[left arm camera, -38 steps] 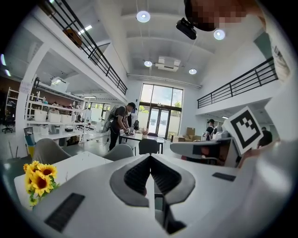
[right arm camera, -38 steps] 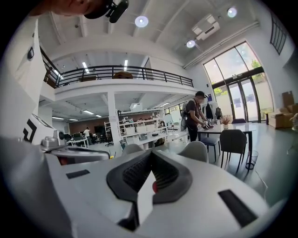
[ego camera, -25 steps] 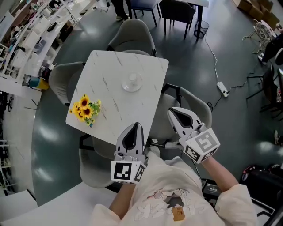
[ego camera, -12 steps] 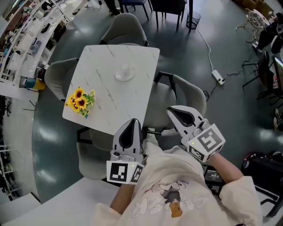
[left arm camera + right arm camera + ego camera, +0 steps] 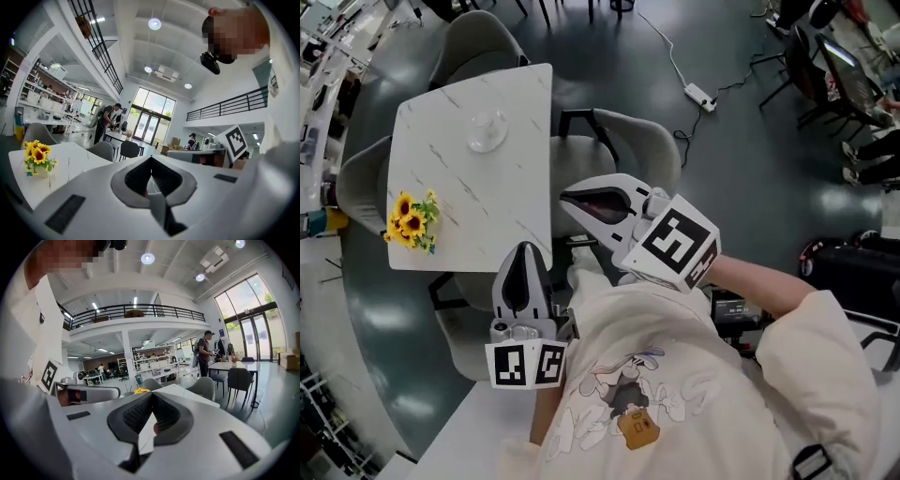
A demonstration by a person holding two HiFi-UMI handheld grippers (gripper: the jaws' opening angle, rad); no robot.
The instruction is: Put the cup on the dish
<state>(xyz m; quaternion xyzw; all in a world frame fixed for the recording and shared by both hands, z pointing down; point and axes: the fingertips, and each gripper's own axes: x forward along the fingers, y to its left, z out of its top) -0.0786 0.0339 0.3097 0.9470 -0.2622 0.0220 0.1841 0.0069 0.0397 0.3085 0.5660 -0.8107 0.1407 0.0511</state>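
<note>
Marble table (image 5: 473,202) w/ sunflowers (image 5: 411,220), cup (image 5: 490,125) on dish (image 5: 477,143); L claw (image 5: 525,251), R claw (image 5: 566,199) closed tight, empty.

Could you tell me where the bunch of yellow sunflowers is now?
In the head view the bunch of yellow sunflowers sits at the left, near the white marble table's left edge, nearer the person than the clear glass cup.

Closed tool (image 5: 151,158), sunflowers (image 5: 36,157) leftward

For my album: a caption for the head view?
Left gripper and right gripper, shut, near a table with cup, dish, sunflowers.
</note>
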